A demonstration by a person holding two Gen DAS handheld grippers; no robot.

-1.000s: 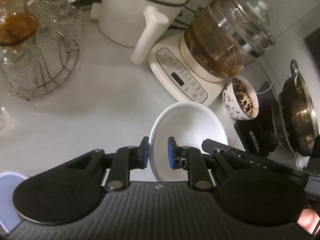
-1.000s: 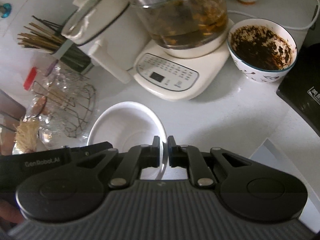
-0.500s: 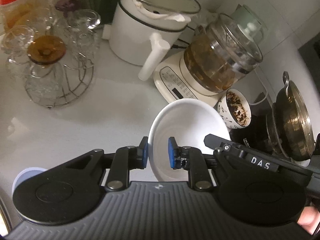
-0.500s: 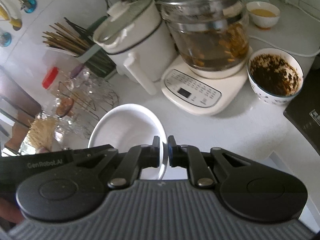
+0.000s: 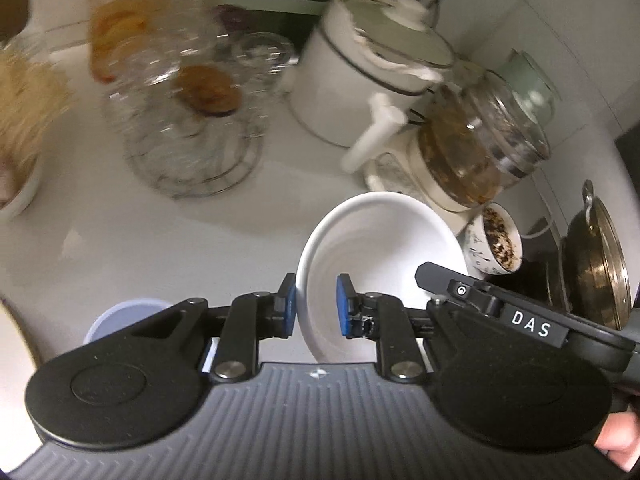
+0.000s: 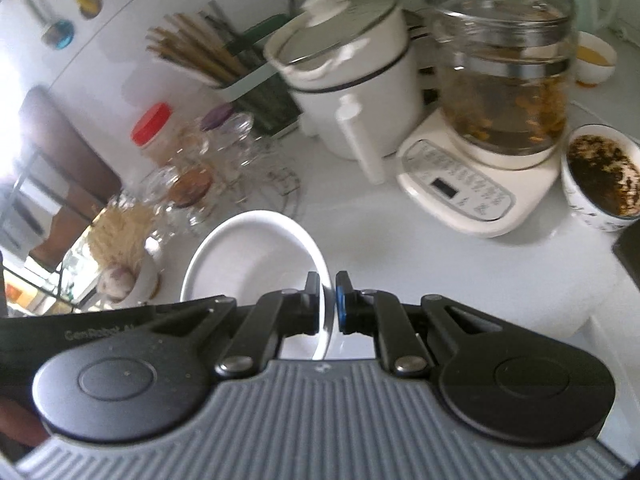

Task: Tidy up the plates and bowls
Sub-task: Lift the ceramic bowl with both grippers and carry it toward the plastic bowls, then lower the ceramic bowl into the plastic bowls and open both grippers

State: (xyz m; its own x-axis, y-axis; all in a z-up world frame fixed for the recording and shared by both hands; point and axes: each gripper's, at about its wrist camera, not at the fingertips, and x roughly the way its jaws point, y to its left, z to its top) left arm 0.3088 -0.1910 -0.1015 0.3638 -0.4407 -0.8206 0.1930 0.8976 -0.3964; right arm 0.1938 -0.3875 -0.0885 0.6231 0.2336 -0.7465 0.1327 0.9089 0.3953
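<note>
A white bowl (image 5: 380, 248) hangs in the air above the white counter, held from both sides. My left gripper (image 5: 316, 306) is shut on the bowl's left rim, blue pads either side of the wall. My right gripper (image 6: 328, 306) is shut on the bowl's (image 6: 256, 256) right rim. The right gripper's black body (image 5: 500, 308) shows in the left wrist view, behind the bowl. A patterned bowl with dark residue (image 5: 498, 242) (image 6: 604, 176) stands on the counter beside the glass kettle.
On the counter are a glass kettle on a cream base (image 6: 500, 92), a white electric pot (image 6: 352, 76), a wire rack of glasses (image 5: 192, 120), a chopstick holder (image 6: 224, 64), a red-lidded jar (image 6: 154, 128), a metal pot (image 5: 596, 260) and a blue lid (image 5: 124, 316).
Both grippers have lifted the white bowl higher and back from the counter; the appliances look smaller and more of the counter's left side has come into view.
</note>
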